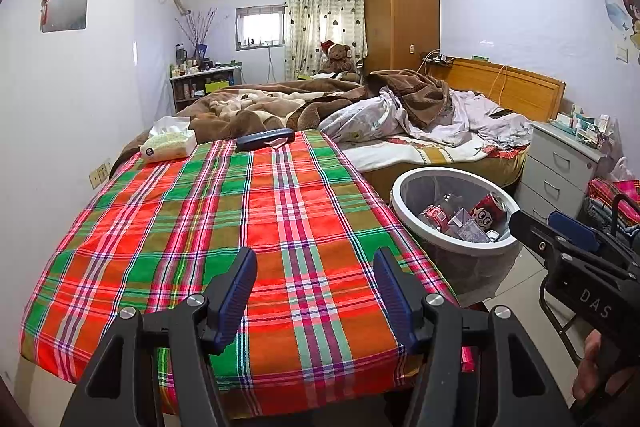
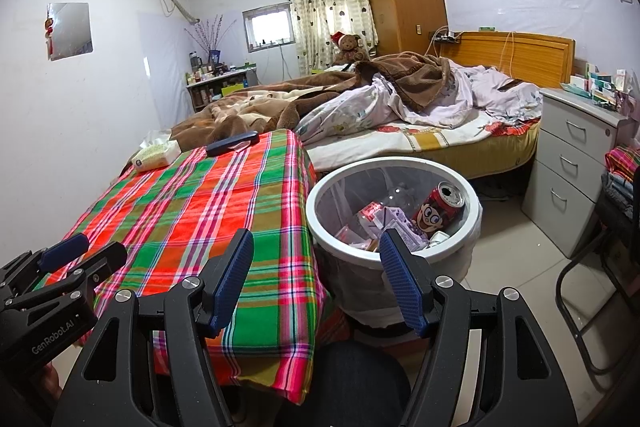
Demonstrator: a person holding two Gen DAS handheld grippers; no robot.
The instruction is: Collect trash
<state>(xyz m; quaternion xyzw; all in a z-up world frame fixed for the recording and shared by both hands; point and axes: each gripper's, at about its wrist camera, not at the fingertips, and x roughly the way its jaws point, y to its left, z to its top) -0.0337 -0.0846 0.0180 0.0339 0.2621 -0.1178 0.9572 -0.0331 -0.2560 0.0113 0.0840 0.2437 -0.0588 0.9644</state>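
Both grippers are held spread and empty, left gripper (image 1: pixel 316 283) over the plaid cloth (image 1: pixel 224 227), right gripper (image 2: pixel 316 267) at the near rim of the bin (image 2: pixel 474 223). Collected trash, a red can (image 2: pixel 440 207) included, lies inside the bin. Judged nearly finished; the tabletop should be scanned for leftovers, tissue pack (image 1: pixel 168 145) and dark case (image 1: pixel 264 138) left alone.

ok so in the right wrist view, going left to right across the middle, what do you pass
tissue pack → dark case on the plaid tablecloth → white bin with the red can → grey drawers
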